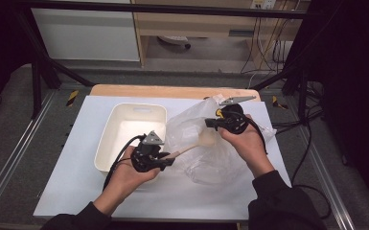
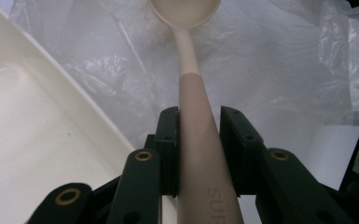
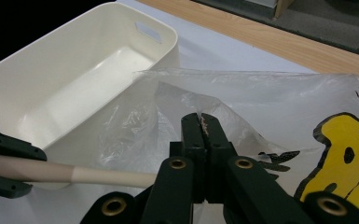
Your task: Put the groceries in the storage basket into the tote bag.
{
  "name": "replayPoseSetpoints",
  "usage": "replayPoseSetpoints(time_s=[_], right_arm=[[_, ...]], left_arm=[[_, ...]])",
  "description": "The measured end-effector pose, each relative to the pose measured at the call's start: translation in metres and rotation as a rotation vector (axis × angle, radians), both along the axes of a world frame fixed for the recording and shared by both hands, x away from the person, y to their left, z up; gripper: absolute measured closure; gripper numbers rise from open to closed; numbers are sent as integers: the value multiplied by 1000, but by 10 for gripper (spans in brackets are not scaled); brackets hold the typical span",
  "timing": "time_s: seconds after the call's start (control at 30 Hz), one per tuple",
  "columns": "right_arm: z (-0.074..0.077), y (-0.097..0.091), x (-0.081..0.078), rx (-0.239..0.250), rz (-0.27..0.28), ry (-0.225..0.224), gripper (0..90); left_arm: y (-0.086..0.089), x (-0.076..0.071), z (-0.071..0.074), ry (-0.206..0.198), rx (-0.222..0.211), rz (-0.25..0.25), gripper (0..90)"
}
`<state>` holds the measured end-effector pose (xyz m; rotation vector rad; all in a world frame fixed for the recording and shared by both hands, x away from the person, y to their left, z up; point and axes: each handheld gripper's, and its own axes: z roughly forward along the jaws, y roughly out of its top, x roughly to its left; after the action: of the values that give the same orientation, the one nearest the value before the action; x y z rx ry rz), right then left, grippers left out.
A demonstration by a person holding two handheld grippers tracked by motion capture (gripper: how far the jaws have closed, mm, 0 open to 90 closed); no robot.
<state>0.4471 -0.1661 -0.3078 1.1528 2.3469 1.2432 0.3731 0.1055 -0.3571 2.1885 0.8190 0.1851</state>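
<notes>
Clamped around the handle of the cream spoon (image 2: 193, 93), our left gripper (image 1: 149, 155) aims its bowl into the clear plastic bag (image 1: 196, 143) beside the white bin (image 1: 132, 125), whose edge our right gripper (image 3: 200, 122) pinches tight, so we hold that mouth raised and feed the spoon in straight.

On the pale blue table (image 1: 76, 191), the left gripper (image 1: 165, 160) grips a beige long-handled spoon (image 1: 191, 147) reaching into the crinkled clear plastic bag (image 1: 196, 139) pinched by the right gripper (image 1: 210, 123), beside a cream rectangular plastic tub (image 1: 124, 120).
</notes>
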Motion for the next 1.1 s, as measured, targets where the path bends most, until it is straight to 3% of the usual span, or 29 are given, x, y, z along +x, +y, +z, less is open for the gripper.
replayPoseSetpoints(time_s=[0.4, 0.63, 0.9, 1.1], right_arm=[[1, 0, -1, -5, 14, 2, 900], [3, 1, -1, -7, 21, 3, 900], [12, -3, -2, 3, 19, -12, 900], [16, -4, -3, 9, 19, -16, 900]], left_arm=[[-34, 7, -7, -33, 35, 7, 689], [-44, 11, -12, -41, -3, 26, 689], [-60, 11, -18, -58, -19, 27, 689], [-73, 10, -24, -95, -36, 51, 689]])
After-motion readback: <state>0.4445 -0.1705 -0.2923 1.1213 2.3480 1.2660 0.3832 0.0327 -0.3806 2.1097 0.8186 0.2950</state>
